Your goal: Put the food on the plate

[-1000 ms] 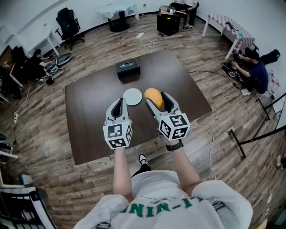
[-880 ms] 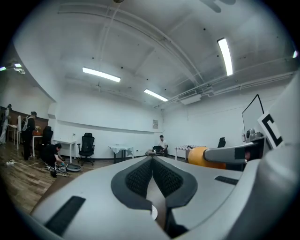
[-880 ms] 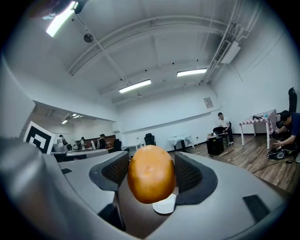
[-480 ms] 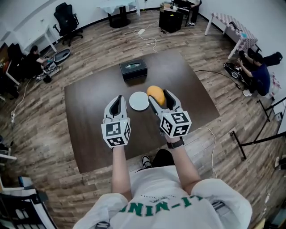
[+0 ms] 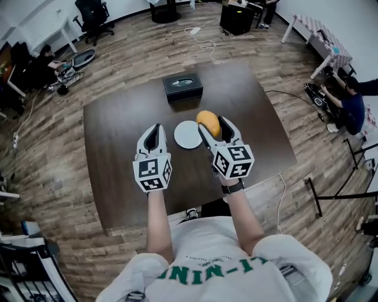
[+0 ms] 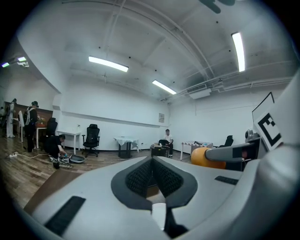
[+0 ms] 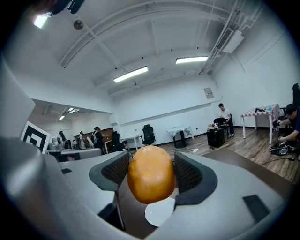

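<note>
My right gripper [image 5: 214, 125] is shut on a round orange-brown piece of food [image 5: 208, 122], held above the dark table [image 5: 118, 118]. In the right gripper view the food [image 7: 151, 174] sits pinched between both pads, with the small white plate [image 7: 159, 212] showing below and just past it. The plate [image 5: 186, 134] lies on the table just left of the food. My left gripper [image 5: 153, 136] hovers to the plate's left, its jaws closed together with nothing between them [image 6: 152, 177].
A black box [image 5: 182, 87] sits at the table's far side. Around the table is wooden floor with cables, office chairs [image 5: 91, 12], side tables, and people seated at the room's left and right edges.
Both grippers have moved forward over the table and sunk lower; the food now hangs right beside the plate. The grip on the food is unchanged.
</note>
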